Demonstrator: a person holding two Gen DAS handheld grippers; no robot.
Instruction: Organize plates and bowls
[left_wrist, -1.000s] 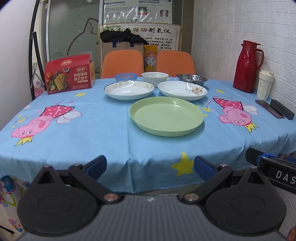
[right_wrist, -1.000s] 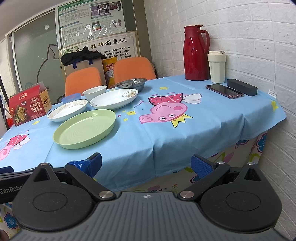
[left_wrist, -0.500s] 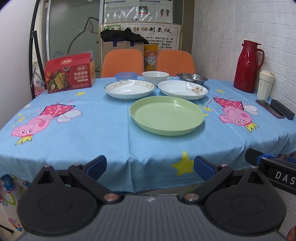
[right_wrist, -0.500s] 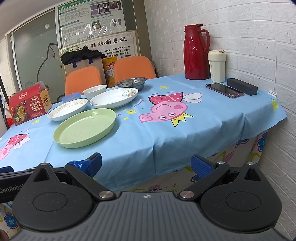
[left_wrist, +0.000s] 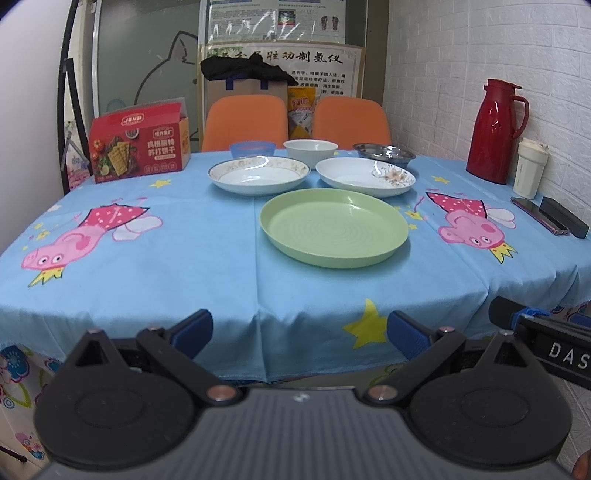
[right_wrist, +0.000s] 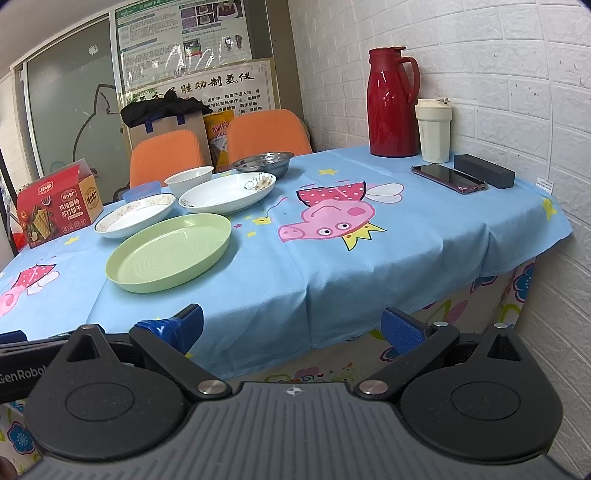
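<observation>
A green plate (left_wrist: 334, 230) (right_wrist: 170, 252) lies nearest on the blue tablecloth. Behind it sit a gold-rimmed white plate (left_wrist: 258, 175) (right_wrist: 136, 215) and a flower-patterned white plate (left_wrist: 365, 176) (right_wrist: 228, 192). Farther back stand a blue bowl (left_wrist: 252, 148), a white bowl (left_wrist: 311, 150) (right_wrist: 189, 180) and a steel bowl (left_wrist: 384, 152) (right_wrist: 264, 163). My left gripper (left_wrist: 300, 334) is open, held before the table's front edge, empty. My right gripper (right_wrist: 291, 328) is open too, off the front right edge, empty.
A red cracker box (left_wrist: 138, 142) stands at the back left. By the brick wall are a red thermos (right_wrist: 393, 107), a cream cup (right_wrist: 433, 130), a phone (right_wrist: 447, 176) and a black case (right_wrist: 484, 175). Two orange chairs (left_wrist: 245, 120) stand behind the table.
Both views have crept slightly higher and closer to the table; nothing on it has moved and both grippers stay open.
</observation>
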